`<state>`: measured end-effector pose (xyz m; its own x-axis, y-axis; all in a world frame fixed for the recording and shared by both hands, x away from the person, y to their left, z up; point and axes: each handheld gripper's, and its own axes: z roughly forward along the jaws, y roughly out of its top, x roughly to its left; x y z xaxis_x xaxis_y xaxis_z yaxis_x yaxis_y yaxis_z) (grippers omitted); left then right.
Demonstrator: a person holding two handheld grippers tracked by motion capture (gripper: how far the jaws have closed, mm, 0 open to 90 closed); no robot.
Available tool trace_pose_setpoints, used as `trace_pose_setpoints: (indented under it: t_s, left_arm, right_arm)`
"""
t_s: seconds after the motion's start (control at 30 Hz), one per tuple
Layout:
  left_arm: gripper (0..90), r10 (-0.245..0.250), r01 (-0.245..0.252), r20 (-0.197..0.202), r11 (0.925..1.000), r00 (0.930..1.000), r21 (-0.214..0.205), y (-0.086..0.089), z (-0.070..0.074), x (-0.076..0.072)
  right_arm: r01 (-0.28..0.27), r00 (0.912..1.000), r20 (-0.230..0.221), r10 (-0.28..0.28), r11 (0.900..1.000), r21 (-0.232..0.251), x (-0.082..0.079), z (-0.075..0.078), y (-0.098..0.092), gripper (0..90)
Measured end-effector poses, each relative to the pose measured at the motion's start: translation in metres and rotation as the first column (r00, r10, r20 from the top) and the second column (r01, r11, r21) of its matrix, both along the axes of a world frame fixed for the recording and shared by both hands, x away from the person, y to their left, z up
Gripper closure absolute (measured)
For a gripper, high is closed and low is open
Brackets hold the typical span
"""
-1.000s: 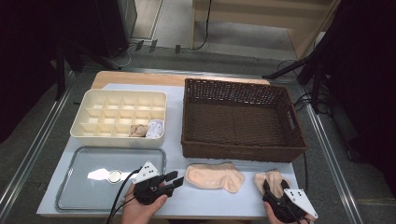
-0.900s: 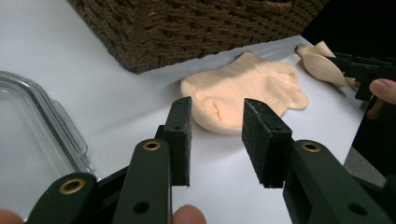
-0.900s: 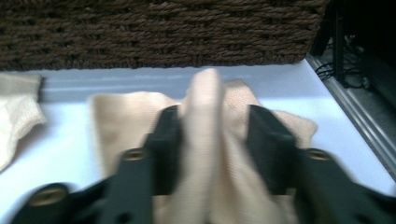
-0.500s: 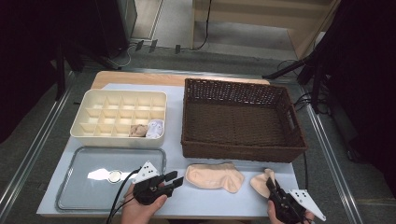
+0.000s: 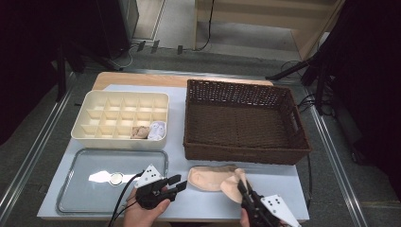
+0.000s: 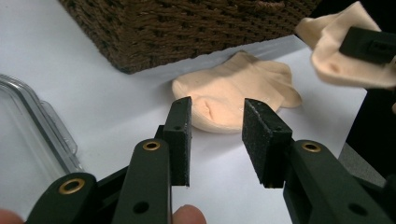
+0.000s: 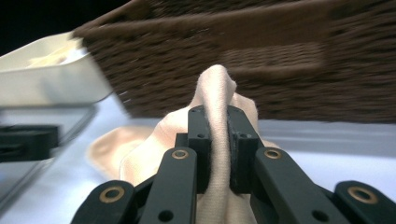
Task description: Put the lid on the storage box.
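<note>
The right gripper [image 7: 217,149] is pinching a peach sock [image 7: 212,93] beside the wicker basket [image 5: 246,118]; the left gripper [image 6: 217,135], jaws apart, is hovering near a second sock [image 6: 233,95].

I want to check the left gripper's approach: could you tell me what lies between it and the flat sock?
Only bare white table: in the left gripper view, nothing lies between the open left gripper and the flat sock.

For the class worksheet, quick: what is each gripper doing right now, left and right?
Left gripper: open, empty, aimed at the flat sock.
Right gripper: jaws just closed, shut on the other sock, lifted.
</note>
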<state>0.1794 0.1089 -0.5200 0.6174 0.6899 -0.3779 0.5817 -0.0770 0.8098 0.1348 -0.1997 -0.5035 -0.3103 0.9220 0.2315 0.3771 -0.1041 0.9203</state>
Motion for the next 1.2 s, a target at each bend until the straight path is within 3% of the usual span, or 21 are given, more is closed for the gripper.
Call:
trace_pose_setpoints:
  t_s: [0.2,0.3,0.37,0.43,0.57,0.7,0.87,1.13,1.2]
  left_arm:
    - [64.3,-0.024,0.024,0.001,0.9997,0.9997,0.01,-0.006,-0.002,-0.003]
    - [64.0,-0.043,0.043,-0.005,0.999,0.9991,0.007,-0.01,-0.005,-0.005]
    - [63.9,-0.046,0.046,-0.007,0.9989,0.9989,0.009,-0.012,-0.005,-0.006]
    - [63.9,-0.049,0.049,-0.01,0.9988,0.9988,0.008,-0.014,-0.006,-0.006]
    - [63.7,-0.065,0.066,-0.014,0.9977,0.9978,0.016,-0.017,-0.009,-0.008]
    - [63.3,-0.084,0.085,-0.022,0.9962,0.9962,0.02,-0.022,-0.011,-0.01]
    - [62.7,-0.119,0.119,-0.038,0.9929,0.9922,0.008,-0.029,-0.015,-0.014]
    - [61.7,-0.163,0.164,-0.041,0.9864,0.9858,0.018,-0.04,-0.02,-0.019]
    - [62.5,-0.158,0.159,-0.047,0.9867,0.9864,0.033,-0.041,-0.021,-0.019]
  right_arm:
    - [-0.072,0.997,-0.028,0.072,0.9974,0.006,0.0,-0.016,0.035,83.4]
    - [-0.089,0.9947,-0.055,0.087,0.9959,-0.02,0.001,-0.027,0.047,80.9]
    - [-0.095,0.9938,-0.062,0.093,0.9948,-0.037,0.002,-0.031,0.049,73.6]
    - [-0.104,0.9935,-0.05,0.102,0.9939,-0.035,0.003,-0.032,0.049,58.7]
    - [-0.096,0.9954,-0.006,0.096,0.995,0.029,0.0,-0.024,0.037,51.0]
    - [-0.057,0.9982,0.021,0.056,0.9967,0.058,-0.001,-0.016,0.016,54.6]
    - [-0.026,0.9994,-0.022,0.026,0.9991,0.035,0.001,-0.018,-0.006,61.7]
    - [-0.083,0.9931,-0.085,0.082,0.9964,-0.016,0.01,-0.031,-0.001,61.2]
    - [-0.104,0.9895,-0.102,0.102,0.9943,-0.022,0.013,-0.035,0.002,65.9]
